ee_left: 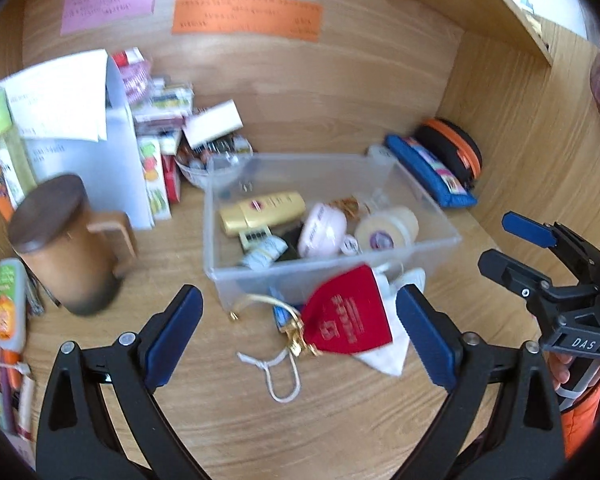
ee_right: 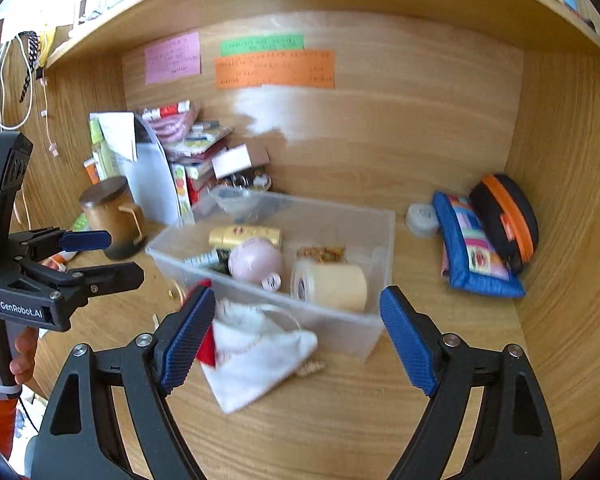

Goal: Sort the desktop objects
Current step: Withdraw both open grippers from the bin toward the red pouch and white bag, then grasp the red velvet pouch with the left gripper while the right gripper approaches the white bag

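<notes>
A clear plastic box (ee_left: 440, 236) (ee_right: 384, 240) stands mid-desk. It holds a gold bottle (ee_left: 264, 210), a pink round case (ee_left: 324, 228) (ee_right: 254, 260), a cream tape roll (ee_left: 388, 226) (ee_right: 332, 286) and small items. Against its front wall on the desk lie a red pouch (ee_left: 348, 316) with a gold cord and a white drawstring bag (ee_right: 256, 352). My left gripper (ee_left: 299, 296) (ee_right: 116, 258) hovers open over the red pouch, touching nothing. My right gripper (ee_right: 296, 296) (ee_left: 500, 246) hovers open over the white bag, empty.
A brown lidded mug (ee_left: 68, 244) (ee_right: 112, 216) stands left of the box. Behind it are papers and stacked boxes (ee_left: 156, 136). A blue pencil case (ee_right: 476, 240) and a black-orange pouch (ee_right: 508, 220) lean in the right corner. Coloured notes (ee_right: 274, 68) hang on the back wall.
</notes>
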The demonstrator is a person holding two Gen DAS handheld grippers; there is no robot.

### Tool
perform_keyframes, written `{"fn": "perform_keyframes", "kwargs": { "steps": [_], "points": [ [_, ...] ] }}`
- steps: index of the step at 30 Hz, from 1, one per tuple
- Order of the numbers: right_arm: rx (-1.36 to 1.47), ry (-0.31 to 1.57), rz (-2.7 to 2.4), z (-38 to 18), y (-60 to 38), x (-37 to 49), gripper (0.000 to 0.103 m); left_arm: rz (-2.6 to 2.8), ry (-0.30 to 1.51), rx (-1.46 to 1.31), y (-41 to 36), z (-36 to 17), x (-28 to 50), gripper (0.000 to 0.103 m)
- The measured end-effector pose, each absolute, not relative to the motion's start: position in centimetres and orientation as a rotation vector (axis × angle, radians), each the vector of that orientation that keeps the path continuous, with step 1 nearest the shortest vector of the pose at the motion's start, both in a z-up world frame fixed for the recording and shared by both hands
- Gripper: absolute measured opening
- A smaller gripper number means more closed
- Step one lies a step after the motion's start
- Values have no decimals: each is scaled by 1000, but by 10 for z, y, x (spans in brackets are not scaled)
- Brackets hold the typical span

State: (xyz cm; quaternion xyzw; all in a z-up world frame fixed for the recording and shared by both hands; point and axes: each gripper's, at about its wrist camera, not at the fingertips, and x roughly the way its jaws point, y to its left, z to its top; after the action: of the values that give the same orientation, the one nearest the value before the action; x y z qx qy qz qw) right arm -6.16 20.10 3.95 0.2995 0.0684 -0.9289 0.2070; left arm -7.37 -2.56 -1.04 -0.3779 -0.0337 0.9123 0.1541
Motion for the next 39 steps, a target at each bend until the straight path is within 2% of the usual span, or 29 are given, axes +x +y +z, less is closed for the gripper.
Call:
{"fn": "perform_keyframes", "kwargs": {
  "steps": [10,17,19,21,23,27,35,39],
  "points": [
    [955,157,-2538,5,222,-57,82,2499,-167,-1180,-5,-57,-84,98],
    [1044,177,-2489,-26,220,-61,82,2498,-171,-1222,0,-71,-94,98],
    [1068,182,-2476,-33,218,-64,82,2500,-158,-1221,0,-73,-96,90],
    [1082,181,-2468,-37,218,-64,82,2459,-169,-1230,2,-75,-100,68],
    [1094,181,-2459,-40,217,-66,82,2446,-170,-1218,3,-74,-101,64],
    [1103,161,-2426,-41,215,-70,82,2455,-137,-1183,2,-71,-97,49],
    [1065,246,-2374,-34,181,-74,82,2463,-191,-1134,-16,-65,-77,36],
    [1065,286,-2331,-38,160,-78,82,2486,-209,-1106,-34,-59,-65,35]
  ]
}}
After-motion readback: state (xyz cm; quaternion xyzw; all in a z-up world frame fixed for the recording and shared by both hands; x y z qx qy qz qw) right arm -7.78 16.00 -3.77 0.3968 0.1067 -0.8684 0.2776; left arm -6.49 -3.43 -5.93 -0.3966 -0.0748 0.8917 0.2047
